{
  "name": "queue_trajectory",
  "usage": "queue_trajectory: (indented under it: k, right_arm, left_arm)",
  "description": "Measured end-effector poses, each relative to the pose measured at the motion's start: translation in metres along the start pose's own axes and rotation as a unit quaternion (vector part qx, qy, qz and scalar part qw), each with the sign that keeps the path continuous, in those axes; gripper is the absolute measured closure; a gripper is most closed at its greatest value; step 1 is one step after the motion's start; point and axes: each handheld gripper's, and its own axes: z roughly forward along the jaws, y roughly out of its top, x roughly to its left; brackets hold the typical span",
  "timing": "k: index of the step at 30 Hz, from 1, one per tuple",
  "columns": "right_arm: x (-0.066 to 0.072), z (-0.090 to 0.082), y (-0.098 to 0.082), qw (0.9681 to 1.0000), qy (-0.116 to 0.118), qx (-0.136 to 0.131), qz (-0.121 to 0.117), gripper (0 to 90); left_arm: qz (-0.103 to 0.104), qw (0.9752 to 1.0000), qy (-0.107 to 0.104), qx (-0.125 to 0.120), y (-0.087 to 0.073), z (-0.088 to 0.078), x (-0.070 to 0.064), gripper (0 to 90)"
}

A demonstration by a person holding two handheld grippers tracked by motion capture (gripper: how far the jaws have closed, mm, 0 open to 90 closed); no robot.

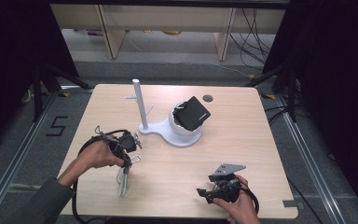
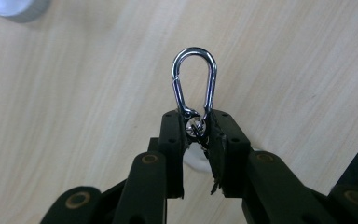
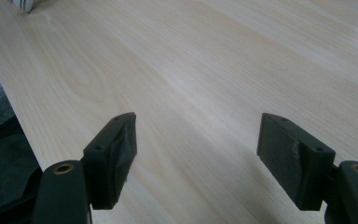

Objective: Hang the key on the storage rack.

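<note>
My left gripper [image 1: 131, 155] is held above the left part of the table, shut on a silver carabiner [image 2: 194, 79]. In the left gripper view the jaws [image 2: 196, 116] pinch the clip's small swivel ring, and its loop sticks out past the fingertips. From the carabiner [image 1: 135, 159] a pale strap [image 1: 122, 181] trails down toward the table; I cannot tell whether its end rests there. My right gripper [image 1: 204, 193] sits low near the front right edge. Its jaws [image 3: 196, 135] stand wide open with bare wood between them.
A white stand [image 1: 182, 135] sits mid-table, with an upright post [image 1: 139, 103] bearing small pegs and a dome that carries a black boxy object [image 1: 194, 113]. The wooden table [image 1: 242, 140] has a round cable hole [image 1: 208, 98] at the back. Dark curtains flank both sides.
</note>
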Motion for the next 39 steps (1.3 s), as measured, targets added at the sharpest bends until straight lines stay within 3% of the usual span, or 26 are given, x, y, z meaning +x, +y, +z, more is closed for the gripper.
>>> queue_trajectory:
  k: [15, 28, 31, 39]
  right_arm:
    - [0.0, 0.0, 0.0, 1.0, 0.002, 0.003, -0.002, 29.4]
    - [0.0, 0.001, 0.0, 1.0, 0.002, 0.006, -0.003, 29.4]
    - [0.0, 0.001, 0.0, 1.0, 0.002, 0.007, -0.004, 29.4]
    - [0.0, 0.001, 0.0, 1.0, 0.003, 0.007, -0.002, 29.4]
  left_arm:
    - [-0.055, 0.9977, 0.036, -0.019, -0.007, -0.058, 0.046, 75.2]
    - [-0.08, 0.995, 0.054, -0.022, 0.0, -0.084, 0.069, 75.2]
    - [-0.09, 0.994, 0.049, -0.037, 0.002, -0.093, 0.079, 75.2]
    - [-0.103, 0.9918, 0.058, -0.047, 0.007, -0.107, 0.09, 75.2]
